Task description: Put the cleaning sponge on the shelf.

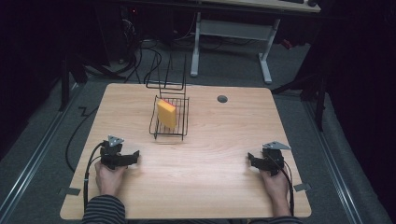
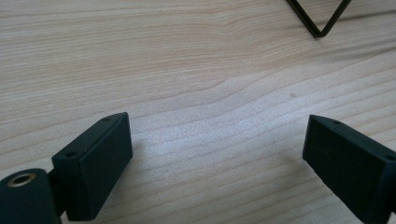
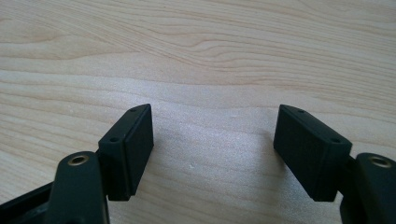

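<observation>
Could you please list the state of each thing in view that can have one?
Left gripper: open, empty, low over the table.
Right gripper: open, empty, low over the table.
Sponge: on edge, leaning inside the rack.
Rack: upright on the table, holding one sponge.

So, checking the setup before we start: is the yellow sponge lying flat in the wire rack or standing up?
Standing on edge: the yellow sponge leans tilted against one side of the wire rack.
</observation>
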